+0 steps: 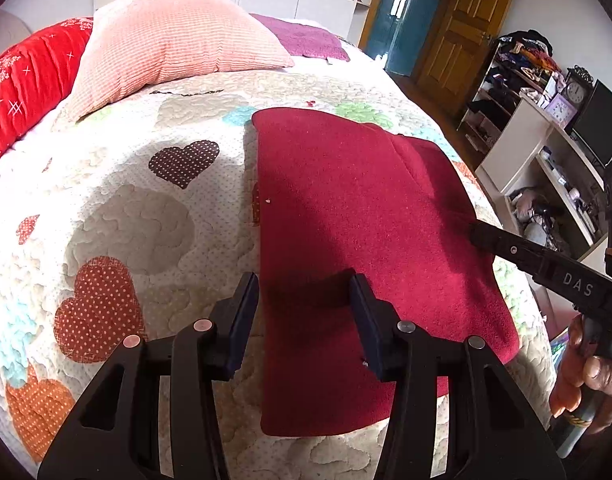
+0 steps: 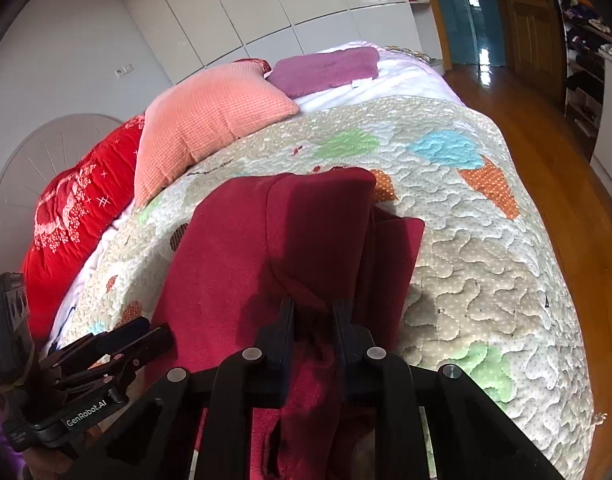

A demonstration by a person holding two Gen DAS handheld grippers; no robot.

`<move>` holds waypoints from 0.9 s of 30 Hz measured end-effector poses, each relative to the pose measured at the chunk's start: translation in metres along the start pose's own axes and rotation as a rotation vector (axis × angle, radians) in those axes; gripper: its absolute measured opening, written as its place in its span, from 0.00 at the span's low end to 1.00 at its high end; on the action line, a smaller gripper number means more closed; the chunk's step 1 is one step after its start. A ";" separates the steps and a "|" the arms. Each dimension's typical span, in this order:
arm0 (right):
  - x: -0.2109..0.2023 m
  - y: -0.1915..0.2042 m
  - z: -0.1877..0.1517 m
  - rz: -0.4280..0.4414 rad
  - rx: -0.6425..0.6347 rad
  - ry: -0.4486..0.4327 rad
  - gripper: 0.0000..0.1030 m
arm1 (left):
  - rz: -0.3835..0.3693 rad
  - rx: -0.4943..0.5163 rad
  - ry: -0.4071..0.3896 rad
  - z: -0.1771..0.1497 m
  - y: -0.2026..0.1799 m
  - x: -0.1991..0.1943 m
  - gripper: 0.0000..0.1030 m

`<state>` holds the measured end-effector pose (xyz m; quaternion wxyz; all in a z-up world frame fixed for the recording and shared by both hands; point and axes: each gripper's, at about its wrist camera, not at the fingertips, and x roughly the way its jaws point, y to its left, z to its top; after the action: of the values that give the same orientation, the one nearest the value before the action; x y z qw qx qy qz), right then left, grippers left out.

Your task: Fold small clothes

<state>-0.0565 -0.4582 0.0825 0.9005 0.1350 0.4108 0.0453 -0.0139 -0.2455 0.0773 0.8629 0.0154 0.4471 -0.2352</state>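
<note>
A dark red garment [image 1: 358, 220] is laid flat on the quilted bed cover [image 1: 145, 216], toward the bed's right side. The left claw [image 1: 303, 320] is held released over the garment's near left edge, 1 finger past that edge above the quilt, the other above the cloth. The right claw [image 2: 313, 322] is clenched on a bunched fold of the garment's right edge, where 2 layers are seen lifted. Bare quilt is seen left of the garment up to a pink pillow [image 1: 173, 44]. Beyond the right bed edge, wooden floor [image 2: 546, 152] is visible.
</note>
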 end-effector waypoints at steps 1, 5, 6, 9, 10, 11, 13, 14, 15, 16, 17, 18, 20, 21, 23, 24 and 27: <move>-0.002 0.000 -0.003 -0.008 -0.019 -0.009 0.15 | -0.004 0.004 -0.001 0.000 0.000 0.001 0.46; 0.006 -0.006 -0.016 -0.026 -0.035 0.009 0.14 | -0.004 -0.007 -0.004 -0.001 0.003 0.007 0.62; 0.008 -0.008 -0.018 -0.027 -0.033 0.010 0.14 | -0.015 -0.017 0.001 -0.001 0.004 0.010 0.62; 0.006 -0.008 -0.015 -0.020 -0.029 0.015 0.14 | -0.024 -0.040 0.006 -0.001 0.007 0.012 0.65; 0.005 -0.008 -0.014 -0.018 -0.028 0.017 0.14 | -0.026 -0.040 0.008 0.000 0.007 0.012 0.65; 0.003 -0.008 -0.013 -0.012 -0.024 0.016 0.14 | -0.030 -0.039 0.010 0.001 0.007 0.011 0.65; -0.003 -0.012 -0.011 0.017 0.010 -0.004 0.14 | -0.062 -0.049 0.003 0.003 0.009 0.008 0.65; -0.006 -0.015 -0.010 0.039 0.039 -0.025 0.18 | -0.087 -0.064 -0.004 0.005 0.012 0.007 0.65; -0.010 -0.019 -0.010 0.047 0.070 -0.050 0.37 | -0.102 -0.080 -0.007 0.007 0.015 0.007 0.65; -0.014 -0.021 -0.009 0.046 0.098 -0.080 0.52 | -0.109 -0.093 -0.004 0.009 0.017 0.008 0.68; -0.017 -0.024 -0.009 0.047 0.121 -0.109 0.75 | -0.117 -0.101 0.003 0.011 0.019 0.011 0.70; -0.018 -0.026 -0.008 0.048 0.136 -0.123 0.80 | -0.128 -0.103 0.012 0.012 0.020 0.014 0.70; -0.012 -0.029 -0.003 0.033 0.148 -0.100 0.80 | -0.156 -0.115 0.034 0.015 0.024 0.022 0.70; -0.006 -0.031 0.000 0.026 0.153 -0.083 0.80 | -0.171 -0.131 0.044 0.017 0.026 0.026 0.71; 0.010 -0.039 0.003 0.024 0.175 -0.036 0.80 | -0.197 -0.179 0.061 0.019 0.032 0.033 0.80; 0.018 -0.043 0.004 0.047 0.200 -0.016 0.80 | -0.209 -0.196 0.074 0.020 0.033 0.038 0.80; 0.044 -0.057 0.005 0.162 0.296 0.023 0.81 | -0.253 -0.233 0.103 0.022 0.035 0.053 0.81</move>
<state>-0.0258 -0.5053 0.0374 0.8595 0.2983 0.4108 0.0585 0.0434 -0.2399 0.0426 0.7982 -0.1288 0.5134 -0.2875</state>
